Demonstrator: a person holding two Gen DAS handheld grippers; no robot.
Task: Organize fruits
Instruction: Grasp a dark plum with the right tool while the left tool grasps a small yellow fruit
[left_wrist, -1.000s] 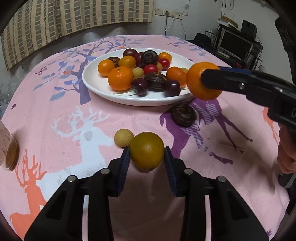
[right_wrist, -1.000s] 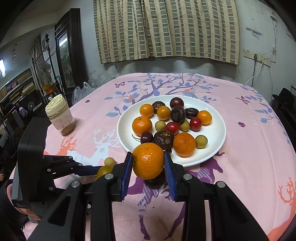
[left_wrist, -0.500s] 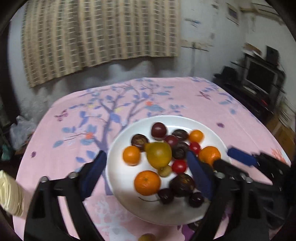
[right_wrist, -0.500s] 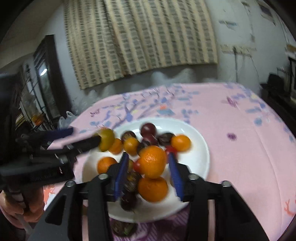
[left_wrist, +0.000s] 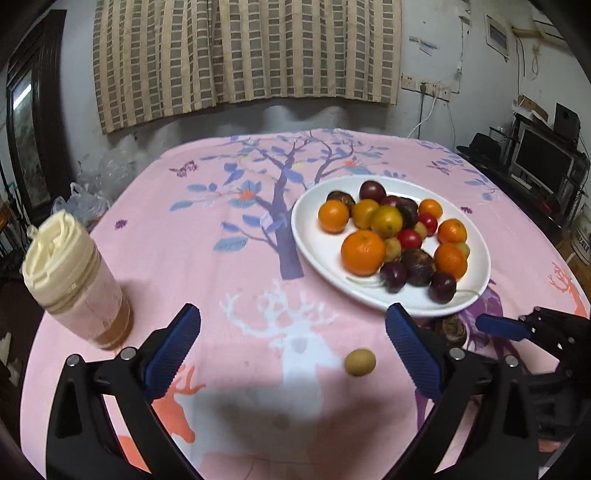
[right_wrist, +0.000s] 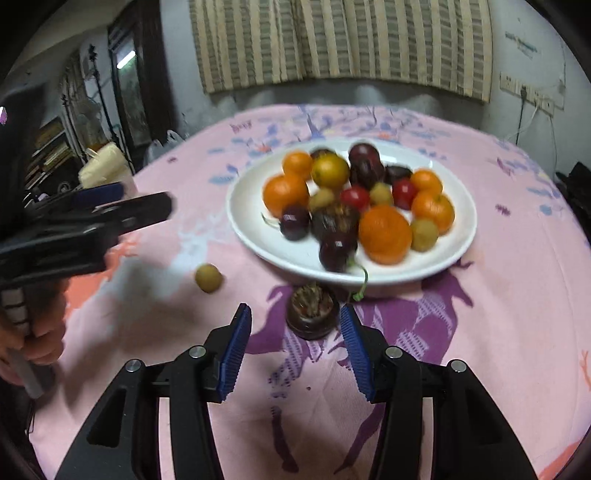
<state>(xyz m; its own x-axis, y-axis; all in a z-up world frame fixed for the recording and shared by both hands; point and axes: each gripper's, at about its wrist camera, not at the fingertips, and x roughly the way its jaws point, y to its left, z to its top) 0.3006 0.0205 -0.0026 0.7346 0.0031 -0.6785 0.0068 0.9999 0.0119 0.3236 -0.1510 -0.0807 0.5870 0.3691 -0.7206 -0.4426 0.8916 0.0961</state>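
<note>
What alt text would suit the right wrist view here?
The open right gripper faces a dark brown fruit on a pink tablecloth, just in front of a white plate piled with oranges and dark fruits. A small yellow fruit lies to the left, near the left gripper.

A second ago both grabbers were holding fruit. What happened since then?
Both let go. The left hand-held gripper dropped its yellow-green fruit onto the white plate; the right hand-held gripper dropped its orange there too. Both now hang open and empty, pulled back toward the table's near side. The small tan fruit and dark fruit remain on the tablecloth; the jar hasn't moved.
</note>
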